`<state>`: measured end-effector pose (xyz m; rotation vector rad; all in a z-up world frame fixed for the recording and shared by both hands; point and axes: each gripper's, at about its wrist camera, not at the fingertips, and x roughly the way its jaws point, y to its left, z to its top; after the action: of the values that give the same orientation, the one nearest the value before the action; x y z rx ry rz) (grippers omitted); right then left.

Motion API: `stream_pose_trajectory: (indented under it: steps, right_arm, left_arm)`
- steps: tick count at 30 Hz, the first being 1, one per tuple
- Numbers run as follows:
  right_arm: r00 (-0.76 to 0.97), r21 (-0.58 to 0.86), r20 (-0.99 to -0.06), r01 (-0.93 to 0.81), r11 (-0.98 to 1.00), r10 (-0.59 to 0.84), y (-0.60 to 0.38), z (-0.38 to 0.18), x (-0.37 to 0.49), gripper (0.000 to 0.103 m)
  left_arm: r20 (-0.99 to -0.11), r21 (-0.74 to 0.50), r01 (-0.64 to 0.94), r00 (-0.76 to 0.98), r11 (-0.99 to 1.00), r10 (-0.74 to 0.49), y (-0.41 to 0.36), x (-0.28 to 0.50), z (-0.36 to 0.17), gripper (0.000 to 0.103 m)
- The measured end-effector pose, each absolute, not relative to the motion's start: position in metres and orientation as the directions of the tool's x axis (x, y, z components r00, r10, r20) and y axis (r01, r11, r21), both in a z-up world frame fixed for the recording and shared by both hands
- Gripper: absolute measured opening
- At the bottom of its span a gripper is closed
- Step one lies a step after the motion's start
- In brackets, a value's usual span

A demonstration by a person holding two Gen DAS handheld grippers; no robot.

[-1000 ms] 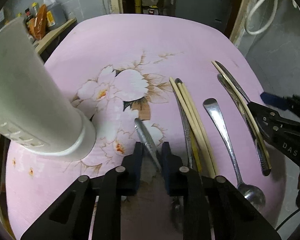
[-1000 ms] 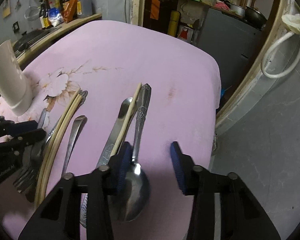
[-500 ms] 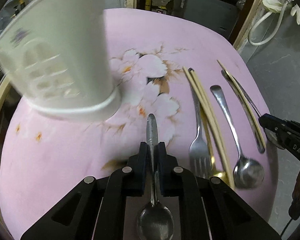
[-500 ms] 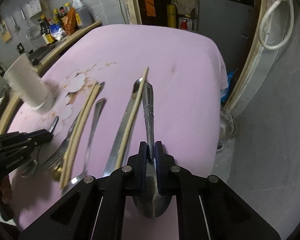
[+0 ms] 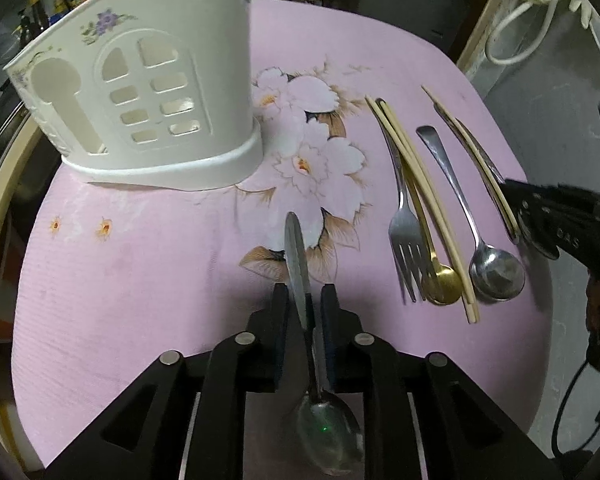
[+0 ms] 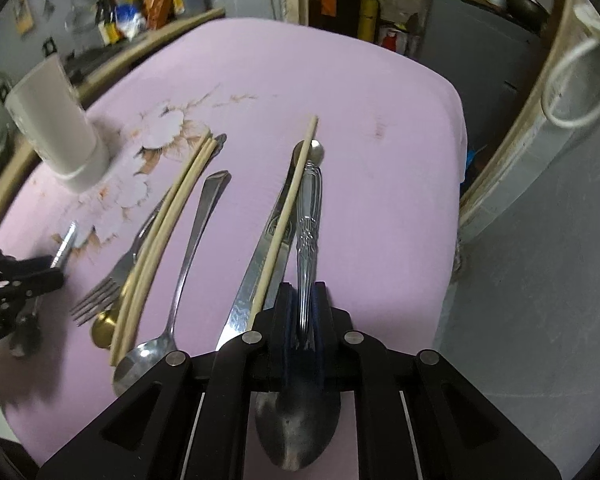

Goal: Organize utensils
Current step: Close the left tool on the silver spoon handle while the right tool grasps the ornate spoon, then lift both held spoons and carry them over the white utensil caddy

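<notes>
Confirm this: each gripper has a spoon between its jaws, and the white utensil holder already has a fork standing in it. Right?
Not quite. The left wrist view shows the fork lying on the pink tablecloth beside the chopsticks, not in the white utensil holder. The spoon part holds.

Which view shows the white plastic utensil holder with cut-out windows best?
The left wrist view: the white plastic utensil holder fills its upper left, cut-outs and flower print clear. The right wrist view shows it small, blurred, at the left edge.
</notes>
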<state>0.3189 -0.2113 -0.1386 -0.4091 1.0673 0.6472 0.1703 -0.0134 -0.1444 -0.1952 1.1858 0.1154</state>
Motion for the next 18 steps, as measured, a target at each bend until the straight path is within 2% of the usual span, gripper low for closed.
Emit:
stream_pose_trajectory:
  steps: [5,6,7,12,18]
  right_arm:
    - [0.295,0.010,-0.915,-0.666,0.746,0.275,-0.209,-0.140,0.327,0.008]
    - [0.287,0.015,-0.918,-0.667,0.745,0.275,-0.209,-0.140,0.328,0.008]
    - [0.281,0.022,-0.919,-0.664,0.747,0.277,-0.209,-0.140,0.329,0.007]
    - [0.272,0.112,-0.894,-0.633,0.766,0.355,-0.224,-0.133,0.330,0.005]
    - [0.324,0.193,-0.832,-0.592,0.782,0.451,-0.242,-0.116,0.311,0.005]
  left_arm:
    - [-0.953,-0.005,-0.136,0.302,0.991,0.037,-0.026,0.192,-0.147,0.016]
    - [-0.954,0.014,-0.136,0.296,0.991,0.054,-0.027,0.194,-0.146,0.009]
    - [-0.952,0.023,-0.142,0.298,0.990,0.065,-0.027,0.195,-0.146,0.008]
    - [-0.927,-0.068,-0.209,0.376,0.976,0.016,-0.013,0.181,-0.138,0.005]
    - [-0.853,-0.149,-0.260,0.522,0.954,0.009,0.001,0.146,-0.118,0.004]
